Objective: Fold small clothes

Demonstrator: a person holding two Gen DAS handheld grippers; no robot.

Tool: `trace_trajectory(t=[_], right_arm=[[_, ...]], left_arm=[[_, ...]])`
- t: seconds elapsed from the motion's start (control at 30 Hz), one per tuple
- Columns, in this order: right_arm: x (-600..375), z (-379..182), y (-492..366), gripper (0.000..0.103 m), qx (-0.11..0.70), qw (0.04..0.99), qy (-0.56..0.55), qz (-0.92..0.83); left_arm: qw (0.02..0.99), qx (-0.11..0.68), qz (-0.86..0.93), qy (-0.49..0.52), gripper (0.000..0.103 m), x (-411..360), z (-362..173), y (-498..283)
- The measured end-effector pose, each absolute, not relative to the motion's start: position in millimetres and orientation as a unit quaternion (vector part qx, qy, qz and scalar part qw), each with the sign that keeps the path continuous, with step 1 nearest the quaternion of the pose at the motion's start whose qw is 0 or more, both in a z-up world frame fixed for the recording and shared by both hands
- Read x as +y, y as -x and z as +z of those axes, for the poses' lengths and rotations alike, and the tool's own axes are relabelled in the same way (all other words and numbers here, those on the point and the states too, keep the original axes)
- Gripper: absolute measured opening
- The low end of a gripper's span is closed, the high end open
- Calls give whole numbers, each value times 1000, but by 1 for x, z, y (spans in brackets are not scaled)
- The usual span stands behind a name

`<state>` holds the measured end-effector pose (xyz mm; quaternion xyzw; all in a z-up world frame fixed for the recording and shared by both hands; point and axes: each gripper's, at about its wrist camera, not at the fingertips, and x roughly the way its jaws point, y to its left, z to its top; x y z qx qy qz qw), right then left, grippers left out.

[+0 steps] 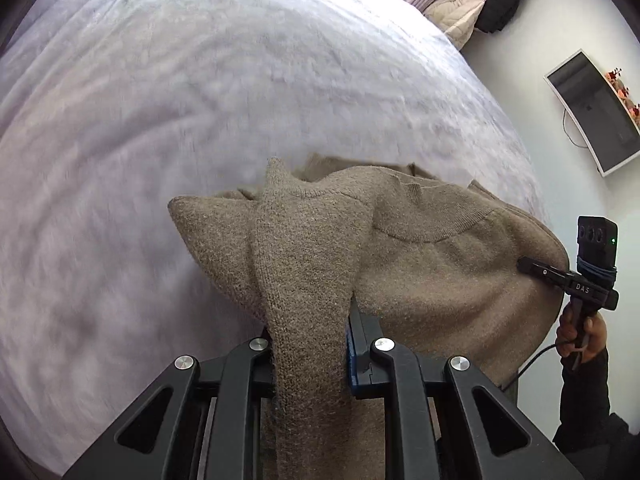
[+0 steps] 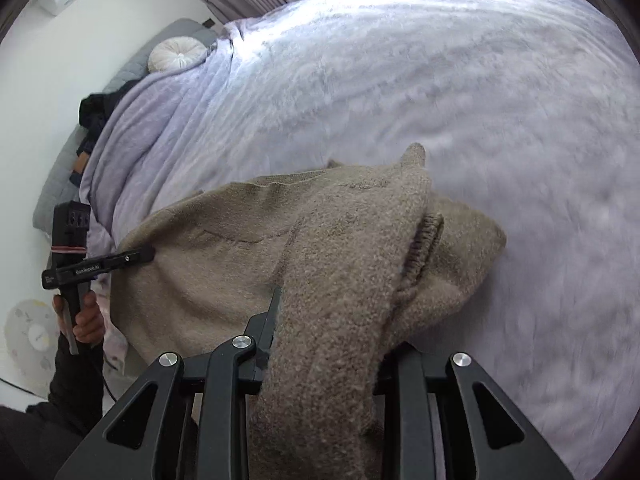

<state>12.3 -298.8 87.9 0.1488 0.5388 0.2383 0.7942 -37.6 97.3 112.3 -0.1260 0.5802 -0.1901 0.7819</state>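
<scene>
Clamping knitted fabric, the left tongs (image 1: 308, 344) are closed on one shoulder of the brown sweater (image 1: 420, 264), and the right tongs (image 2: 328, 344) are closed on the other. The sweater hangs between both, lifted just above the bed (image 1: 200, 100), its collar (image 1: 432, 216) uppermost and its width stretched from tongs to tongs; the lower body trails onto the lilac blanket (image 2: 440, 80). Beyond: white walls, a wall-mounted screen (image 1: 592, 112), hanging coats (image 1: 480, 4), a round cushion (image 2: 178, 54).
</scene>
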Motion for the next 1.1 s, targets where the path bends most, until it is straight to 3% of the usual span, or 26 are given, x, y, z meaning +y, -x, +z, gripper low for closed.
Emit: trace_trajectory(t=[0.1, 0.17, 0.23, 0.3, 0.4, 0.6, 0.67, 0.7, 0.8, 0.93, 1.0, 1.1], right_arm=[[-298, 60, 11, 32, 556, 792, -117, 222], [-296, 45, 17, 43, 557, 802, -79, 203], [-302, 39, 20, 59, 553, 806, -81, 193], [-315, 41, 25, 63, 549, 811, -98, 175], [-341, 57, 40, 73, 529, 834, -96, 124], [-331, 124, 88, 74, 427, 902, 17, 61], [-307, 135, 95, 78, 407, 908, 30, 100], [-288, 136, 93, 79, 402, 906, 31, 131], [-247, 119, 73, 79, 415, 890, 34, 185], [-234, 64, 36, 79, 454, 877, 88, 131], [-255, 37, 20, 78, 487, 865, 61, 104], [-266, 51, 25, 79, 487, 867, 26, 103]], left_arm=[[774, 598, -172, 117, 20, 98, 75, 60], [772, 600, -171, 122, 24, 101, 57, 66], [773, 594, -168, 142, 45, 109, 50, 71], [775, 591, -163, 157, 52, 119, 54, 79], [788, 581, -154, 135, 52, 134, 65, 91], [842, 520, -126, 63, 53, 122, 114, 116], [855, 490, -162, 49, 81, 92, 131, 112], [863, 474, -170, 43, 103, 77, 134, 109], [872, 451, -188, 20, 103, 44, 127, 94], [852, 503, -146, -7, 103, 35, 74, 58], [836, 540, -100, -1, 103, 48, 42, 40], [843, 529, -89, 39, 103, 61, 57, 42]])
